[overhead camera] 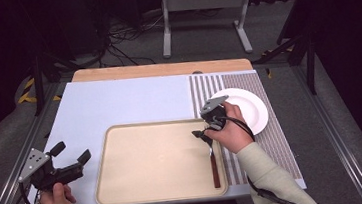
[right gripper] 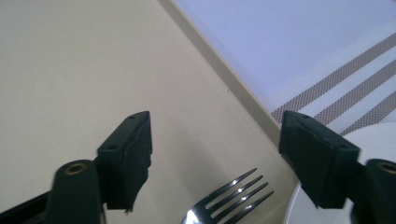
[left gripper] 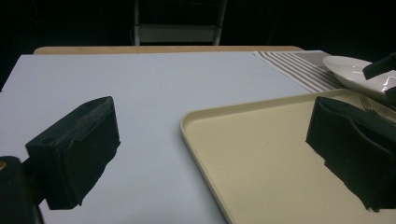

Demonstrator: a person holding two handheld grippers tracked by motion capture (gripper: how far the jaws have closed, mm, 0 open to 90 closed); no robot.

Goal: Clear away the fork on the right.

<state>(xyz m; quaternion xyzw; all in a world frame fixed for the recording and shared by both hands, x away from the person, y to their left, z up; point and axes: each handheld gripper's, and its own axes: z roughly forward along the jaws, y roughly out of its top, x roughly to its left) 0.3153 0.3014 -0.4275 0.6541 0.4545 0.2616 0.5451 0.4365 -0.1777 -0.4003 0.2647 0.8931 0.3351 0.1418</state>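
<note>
My right jaws [right gripper: 215,154] stood released over the fork [right gripper: 229,200] by the tray's [overhead camera: 146,128] right edge. Its handle ran toward me; my left jaws [overhead camera: 71,153] hung released, well apart

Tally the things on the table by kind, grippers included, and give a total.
Trays: 1, the beige tray
Forks: 1, the fork lying in the tray at its right edge
Plates: 1, the white plate on the mat
Placemats: 1, the striped placemat
Grippers: 2, the left gripper and the right gripper, both open
Total: 6
</note>
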